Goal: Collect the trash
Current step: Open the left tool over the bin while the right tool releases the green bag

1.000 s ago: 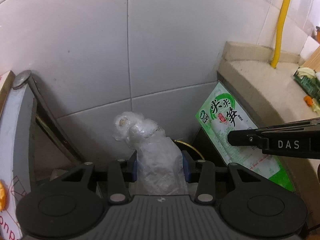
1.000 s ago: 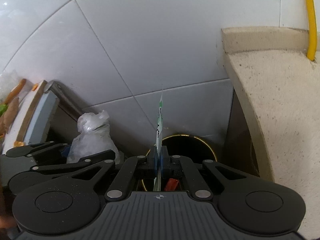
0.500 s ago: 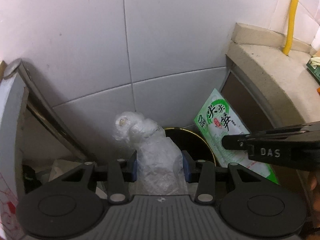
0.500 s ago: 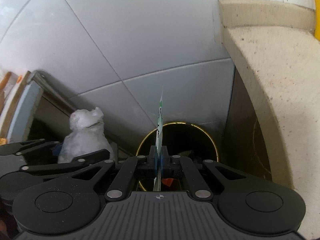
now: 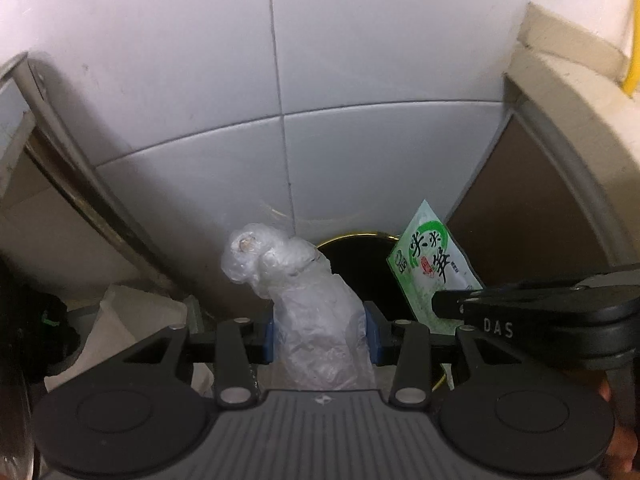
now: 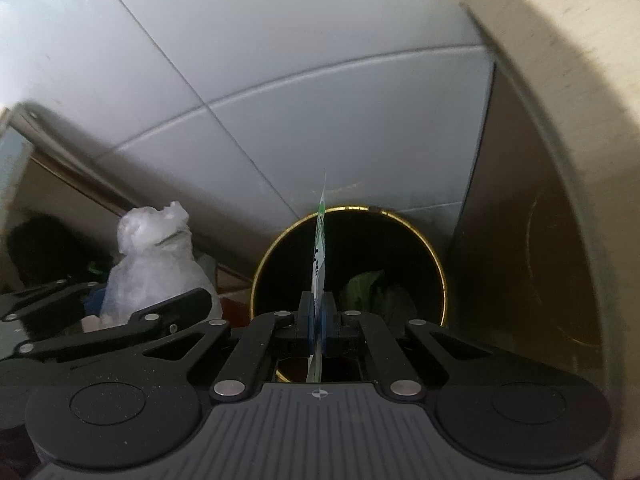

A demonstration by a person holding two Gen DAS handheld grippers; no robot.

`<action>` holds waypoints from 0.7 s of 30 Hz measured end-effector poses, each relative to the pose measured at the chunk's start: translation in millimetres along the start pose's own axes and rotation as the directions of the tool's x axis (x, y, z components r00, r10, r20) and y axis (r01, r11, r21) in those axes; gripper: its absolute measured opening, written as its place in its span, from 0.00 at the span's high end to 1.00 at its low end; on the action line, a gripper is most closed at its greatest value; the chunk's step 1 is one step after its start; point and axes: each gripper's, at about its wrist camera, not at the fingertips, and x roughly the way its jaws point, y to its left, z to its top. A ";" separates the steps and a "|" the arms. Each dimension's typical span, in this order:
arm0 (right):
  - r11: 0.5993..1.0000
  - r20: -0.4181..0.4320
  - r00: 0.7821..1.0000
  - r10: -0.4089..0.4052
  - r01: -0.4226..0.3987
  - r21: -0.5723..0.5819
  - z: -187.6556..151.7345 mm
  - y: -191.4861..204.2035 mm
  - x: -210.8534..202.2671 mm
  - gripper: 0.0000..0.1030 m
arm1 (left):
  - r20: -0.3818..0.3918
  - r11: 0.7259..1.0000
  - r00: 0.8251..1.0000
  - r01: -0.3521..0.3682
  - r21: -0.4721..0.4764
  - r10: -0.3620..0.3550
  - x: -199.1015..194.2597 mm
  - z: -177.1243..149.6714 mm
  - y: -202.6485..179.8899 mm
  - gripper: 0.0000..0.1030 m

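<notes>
My left gripper (image 5: 320, 334) is shut on a crumpled clear plastic bag (image 5: 304, 292), which sticks up between its blue pads. My right gripper (image 6: 317, 320) is shut on a flat green and white food packet (image 6: 319, 256), seen edge-on here. In the left wrist view that same packet (image 5: 430, 272) shows its printed face, pinched by the right gripper (image 5: 440, 302) coming in from the right. Below both stands a black trash bin with a gold rim (image 6: 434, 256); something green lies inside. The right gripper hangs over its mouth, the left just to its left, where the plastic bag (image 6: 154, 264) also shows.
A white tiled wall (image 5: 360, 80) rises behind the bin. A beige stone counter edge (image 6: 560, 100) and a brown cabinet side (image 5: 520, 216) close in on the right. A slanted metal-edged board (image 5: 80, 184) and crumpled white paper (image 5: 132, 316) lie on the left.
Both grippers have sunk toward the bin, which now looks larger and closer. The counter top has slid out of sight. Both grips are unchanged.
</notes>
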 end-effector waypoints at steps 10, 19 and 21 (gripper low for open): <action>0.999 -0.065 0.997 -0.038 0.036 -0.028 -2.9 -3.0 33.6 0.95 | -0.050 0.996 0.999 0.001 -0.086 -0.006 33.8 -6.1 2.1 0.65; 0.997 -0.085 0.994 -0.075 0.074 -0.017 -4.7 -14.3 45.2 0.91 | -0.084 0.990 0.993 0.071 -0.120 -0.081 56.2 -4.4 4.3 0.64; 0.998 -0.088 0.994 -0.064 0.065 0.001 -4.4 -17.2 45.4 0.89 | -0.076 0.992 0.995 0.062 -0.113 -0.070 56.3 -2.9 5.4 0.62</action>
